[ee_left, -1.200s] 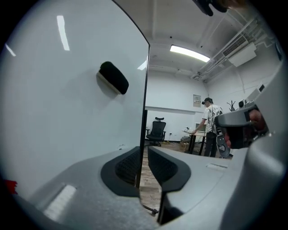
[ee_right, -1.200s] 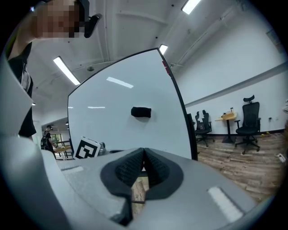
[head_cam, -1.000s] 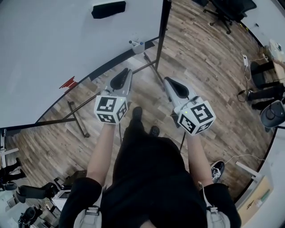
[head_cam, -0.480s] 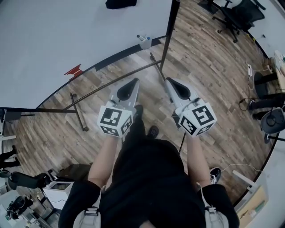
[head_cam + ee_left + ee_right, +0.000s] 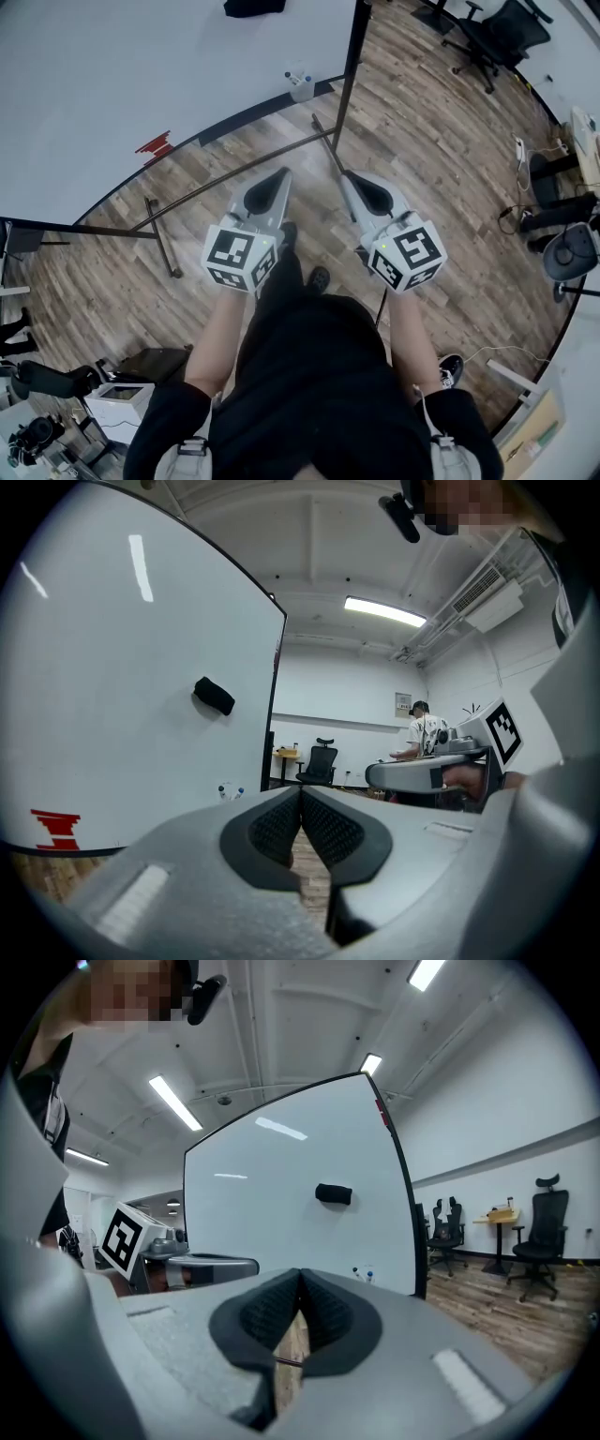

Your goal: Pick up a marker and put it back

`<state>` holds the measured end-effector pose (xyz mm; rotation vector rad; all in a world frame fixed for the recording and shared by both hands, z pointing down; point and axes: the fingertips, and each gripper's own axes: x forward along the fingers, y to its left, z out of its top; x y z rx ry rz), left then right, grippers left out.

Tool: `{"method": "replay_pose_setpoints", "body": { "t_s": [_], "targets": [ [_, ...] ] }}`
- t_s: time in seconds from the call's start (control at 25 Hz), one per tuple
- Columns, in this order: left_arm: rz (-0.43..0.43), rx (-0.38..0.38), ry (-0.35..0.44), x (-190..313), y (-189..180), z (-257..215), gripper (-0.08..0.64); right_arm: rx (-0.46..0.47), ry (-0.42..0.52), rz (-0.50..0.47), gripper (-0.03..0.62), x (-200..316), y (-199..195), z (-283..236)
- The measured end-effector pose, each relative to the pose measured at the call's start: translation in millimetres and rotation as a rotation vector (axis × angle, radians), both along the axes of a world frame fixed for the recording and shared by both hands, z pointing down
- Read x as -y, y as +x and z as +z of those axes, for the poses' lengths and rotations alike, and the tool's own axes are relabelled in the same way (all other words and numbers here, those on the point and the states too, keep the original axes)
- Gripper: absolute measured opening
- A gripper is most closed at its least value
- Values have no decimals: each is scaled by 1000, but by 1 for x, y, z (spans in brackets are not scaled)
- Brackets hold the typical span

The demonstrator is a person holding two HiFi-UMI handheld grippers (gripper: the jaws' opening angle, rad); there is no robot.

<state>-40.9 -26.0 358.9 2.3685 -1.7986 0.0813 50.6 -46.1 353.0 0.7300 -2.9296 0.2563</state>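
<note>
The markers (image 5: 297,81) stand in a small clear holder at the foot of the whiteboard (image 5: 141,75), close to its right edge post. They show small in the left gripper view (image 5: 230,792) and the right gripper view (image 5: 364,1274). Both grippers are held side by side, level, pointing toward the board and well short of it. My left gripper (image 5: 280,174) has just been closing, and its pads now meet with nothing between them (image 5: 300,790). My right gripper (image 5: 348,176) is shut and empty too (image 5: 299,1275).
A black eraser (image 5: 214,696) sticks on the whiteboard, and a red drawing (image 5: 153,147) marks its lower left. The board's stand legs (image 5: 161,246) lie on the wood floor. Office chairs (image 5: 487,33) stand at the far right. A person (image 5: 427,738) is at a far desk.
Both grippers have drawn back from the whiteboard toward my body, so the marker holder lies farther ahead. The left gripper has shifted right, closer to the right one.
</note>
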Motion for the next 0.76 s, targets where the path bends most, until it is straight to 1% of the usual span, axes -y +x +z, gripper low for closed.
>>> {"method": "replay_pose_setpoints", "body": {
  "t_s": [0.48, 0.76],
  "targets": [
    [11, 11, -11, -2, 10, 1, 11, 1, 5, 12, 0, -4, 10, -1],
    [12, 19, -9, 1, 11, -3, 11, 1, 20, 6, 0, -3, 9, -5]
  ]
}}
